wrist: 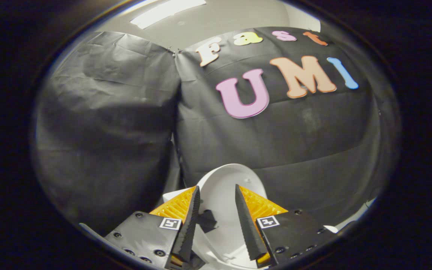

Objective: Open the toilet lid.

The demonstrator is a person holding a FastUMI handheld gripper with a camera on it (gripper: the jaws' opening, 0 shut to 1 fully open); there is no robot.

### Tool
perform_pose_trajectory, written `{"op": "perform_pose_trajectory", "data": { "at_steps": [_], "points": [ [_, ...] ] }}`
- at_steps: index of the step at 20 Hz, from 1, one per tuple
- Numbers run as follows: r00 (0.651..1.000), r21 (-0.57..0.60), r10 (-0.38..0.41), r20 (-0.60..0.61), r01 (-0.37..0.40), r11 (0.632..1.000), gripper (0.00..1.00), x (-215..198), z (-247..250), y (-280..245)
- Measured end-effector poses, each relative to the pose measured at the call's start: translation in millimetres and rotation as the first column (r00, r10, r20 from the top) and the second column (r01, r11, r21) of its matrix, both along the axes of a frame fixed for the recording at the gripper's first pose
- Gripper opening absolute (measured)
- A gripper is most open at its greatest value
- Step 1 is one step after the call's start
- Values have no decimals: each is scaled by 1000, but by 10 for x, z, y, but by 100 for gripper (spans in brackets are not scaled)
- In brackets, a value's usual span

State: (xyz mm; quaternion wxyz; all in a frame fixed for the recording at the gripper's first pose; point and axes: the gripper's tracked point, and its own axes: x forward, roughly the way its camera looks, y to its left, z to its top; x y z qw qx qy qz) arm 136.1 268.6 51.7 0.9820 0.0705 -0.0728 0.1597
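While black cloth wall [107, 123] is seen across left and centre of frame, ceiling light panel [167, 11] is seen at upper left. At bottom centre, gripper [218, 195] is held open, nothing clamped; fingers [190, 221] are spread, gap seen between them. White toilet lid [221, 183] is seen in that gap and just beyond tips, raised upright against cloth wall. Contact between fingers and lid cannot be judged. At lower right, pale floor strip [366, 205] is glimpsed.

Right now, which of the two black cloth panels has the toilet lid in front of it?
The panel with the letters, beyond the open gripper. The white toilet lid stands against its lower part; the plain panel sits beside it.
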Motion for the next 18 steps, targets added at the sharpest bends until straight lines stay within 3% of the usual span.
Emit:
{"op": "perform_pose_trajectory", "data": {
  "at_steps": [10,18],
  "points": [
    [978,-62,-205,-36,202,977,65,-515,-137,-1635],
    [971,-197,-235,-46,222,955,66,-927,-437,-2313]
  ]
}}
